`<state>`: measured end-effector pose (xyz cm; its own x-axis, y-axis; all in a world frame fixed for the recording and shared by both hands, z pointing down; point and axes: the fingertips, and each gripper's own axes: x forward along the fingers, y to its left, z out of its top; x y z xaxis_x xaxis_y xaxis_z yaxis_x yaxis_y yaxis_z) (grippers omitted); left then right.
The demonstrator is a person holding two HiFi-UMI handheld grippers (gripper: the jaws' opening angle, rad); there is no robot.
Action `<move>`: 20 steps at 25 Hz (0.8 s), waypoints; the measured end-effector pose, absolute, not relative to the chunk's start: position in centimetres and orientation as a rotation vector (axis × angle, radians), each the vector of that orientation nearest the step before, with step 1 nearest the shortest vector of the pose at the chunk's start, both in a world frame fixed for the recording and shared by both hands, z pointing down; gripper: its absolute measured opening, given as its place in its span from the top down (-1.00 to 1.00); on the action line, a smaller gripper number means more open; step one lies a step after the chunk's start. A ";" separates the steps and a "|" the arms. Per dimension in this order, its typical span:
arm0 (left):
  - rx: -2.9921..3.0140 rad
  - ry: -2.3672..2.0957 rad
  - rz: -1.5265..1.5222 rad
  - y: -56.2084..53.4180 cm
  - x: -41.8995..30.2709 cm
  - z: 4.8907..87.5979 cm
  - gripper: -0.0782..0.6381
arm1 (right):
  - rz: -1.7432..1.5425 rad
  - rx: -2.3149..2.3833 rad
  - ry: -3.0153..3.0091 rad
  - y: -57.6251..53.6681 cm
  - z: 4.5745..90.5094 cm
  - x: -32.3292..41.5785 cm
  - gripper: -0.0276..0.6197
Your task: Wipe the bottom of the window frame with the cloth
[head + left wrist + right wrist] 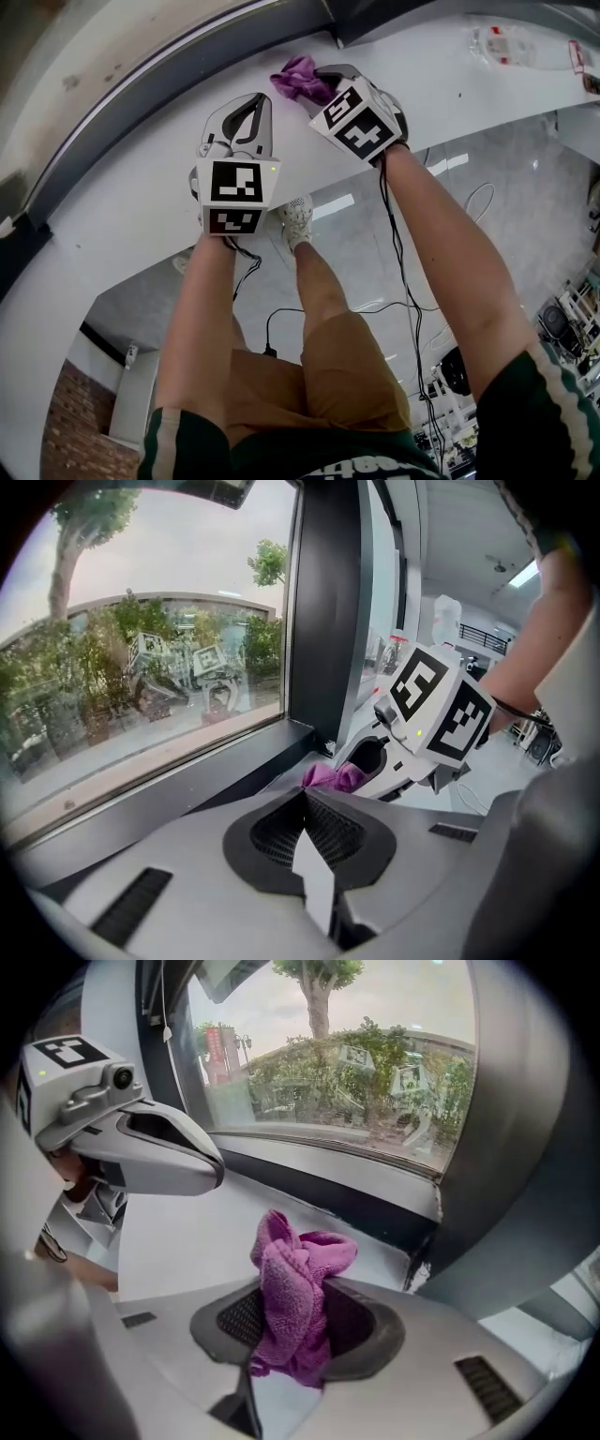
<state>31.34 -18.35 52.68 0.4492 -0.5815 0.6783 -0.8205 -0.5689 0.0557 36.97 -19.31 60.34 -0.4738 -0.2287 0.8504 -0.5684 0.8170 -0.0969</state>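
Purple cloth [292, 1302] clamped in the right gripper [286, 1335], apparently beside the window frame [328, 1194]; left gripper [303, 803] closed, empty.

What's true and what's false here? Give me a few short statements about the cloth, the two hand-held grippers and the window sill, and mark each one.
1. The purple cloth is clamped in the right hand-held gripper. True.
2. The left hand-held gripper holds a sponge. False: its jaws are together with nothing between them.
3. Both hand-held grippers are over a white window sill. True.
4. The cloth is spread flat in the middle of the sill. False: it is bunched up in the right hand-held gripper, near the corner of the dark window frame.
5. The bottom of the window frame is white. False: it is dark; the sill below it is white.
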 end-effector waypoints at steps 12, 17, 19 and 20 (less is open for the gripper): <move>2.347 -1.152 0.839 -18.6 35.7 52.1 0.76 | 0.473 0.698 -2.018 -20.2 60.4 40.9 0.42; 2.349 -1.158 0.839 -18.1 35.8 52.0 0.76 | 0.501 0.696 -2.036 -19.7 60.4 40.5 0.42; 2.339 -1.161 0.839 -17.7 35.9 52.2 0.76 | 0.508 0.691 -2.033 -19.4 60.5 40.7 0.42; 2.336 -1.162 0.838 -17.6 35.9 52.2 0.76 | 0.499 0.689 -2.028 -19.2 60.5 40.8 0.42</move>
<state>35.89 -17.57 52.22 0.4750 -0.5745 0.6666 -0.8137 -0.5752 0.0840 40.81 -19.15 60.47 -0.4323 -0.2750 0.8588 -0.6421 0.7626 -0.0791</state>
